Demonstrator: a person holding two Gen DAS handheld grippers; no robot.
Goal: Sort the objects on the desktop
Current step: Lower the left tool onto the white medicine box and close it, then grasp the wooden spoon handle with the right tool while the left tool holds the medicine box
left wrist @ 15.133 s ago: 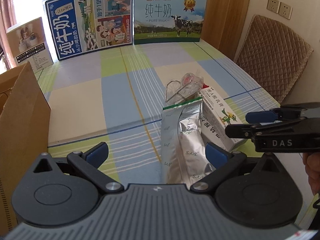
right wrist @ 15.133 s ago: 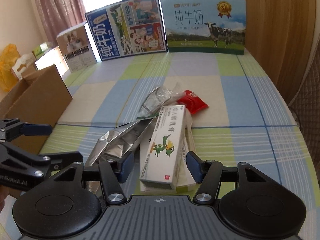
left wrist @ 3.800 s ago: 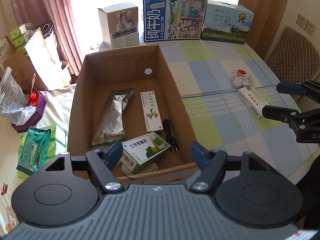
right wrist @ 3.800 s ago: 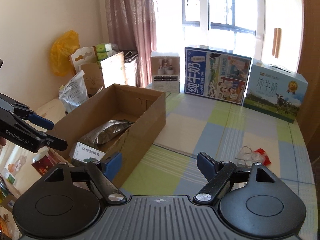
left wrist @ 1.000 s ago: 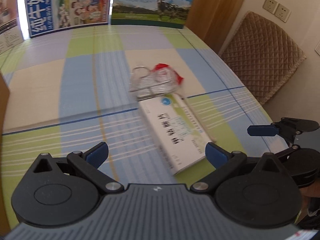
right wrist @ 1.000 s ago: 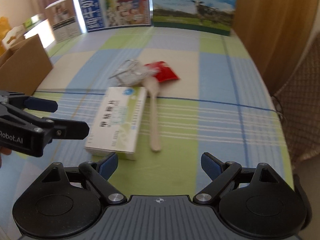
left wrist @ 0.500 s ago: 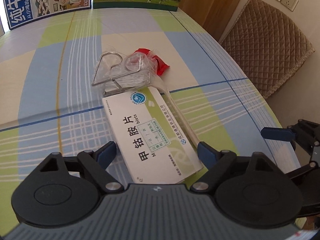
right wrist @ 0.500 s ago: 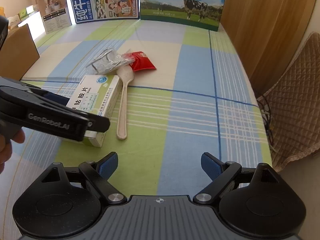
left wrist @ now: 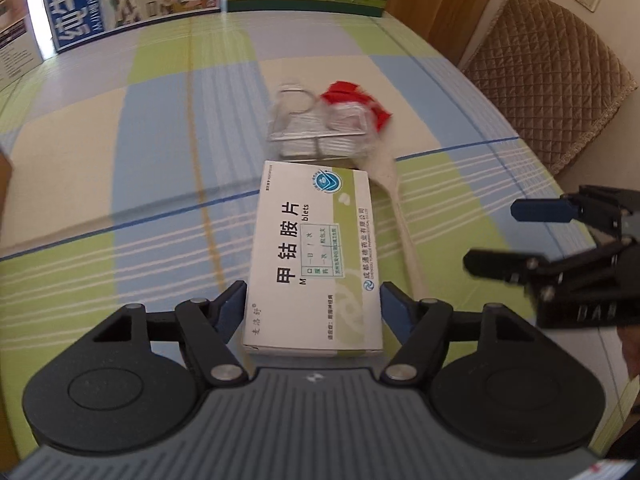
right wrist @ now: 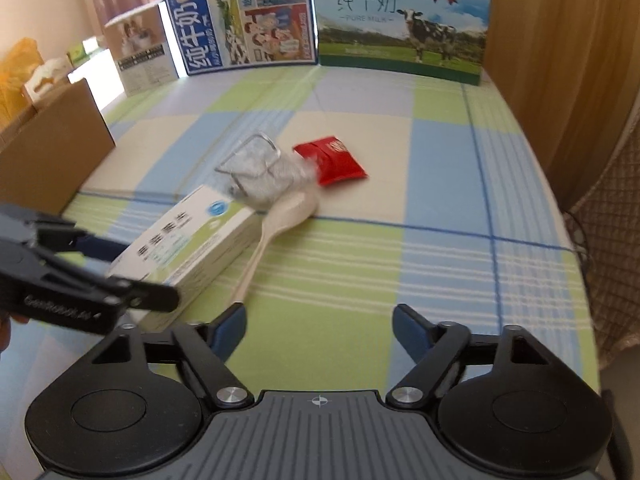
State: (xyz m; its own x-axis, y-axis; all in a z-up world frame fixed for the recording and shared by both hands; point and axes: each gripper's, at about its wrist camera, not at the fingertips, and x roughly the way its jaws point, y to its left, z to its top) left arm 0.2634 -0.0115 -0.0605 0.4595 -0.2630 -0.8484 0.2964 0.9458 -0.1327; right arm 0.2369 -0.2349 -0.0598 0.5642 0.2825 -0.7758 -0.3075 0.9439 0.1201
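Note:
A white and green medicine box [left wrist: 316, 256] lies flat on the checked tablecloth [left wrist: 168, 128]. My left gripper [left wrist: 313, 304] straddles its near end, and the closing jaws have their blue pads against the box's two long sides. In the right wrist view the left gripper [right wrist: 120, 268] clamps the box [right wrist: 188, 244] from the left. Beyond the box lie a cream plastic spoon [right wrist: 276, 220], a clear packet with a wire clip [right wrist: 256, 172] and a red sachet [right wrist: 332, 158]. My right gripper [right wrist: 320, 330] hovers over bare cloth, jaws closing slightly with nothing between them; it also shows as the right gripper [left wrist: 520, 240].
A brown cardboard box [right wrist: 48, 152] stands at the table's left edge. Two milk cartons [right wrist: 404, 20] [right wrist: 244, 20] and a smaller box [right wrist: 140, 52] line the far edge. A quilted chair [left wrist: 548, 92] stands off the table's right edge.
My left gripper has come down over the medicine box and its jaws have narrowed from wide apart onto the box's sides. The right gripper's jaws have narrowed a little.

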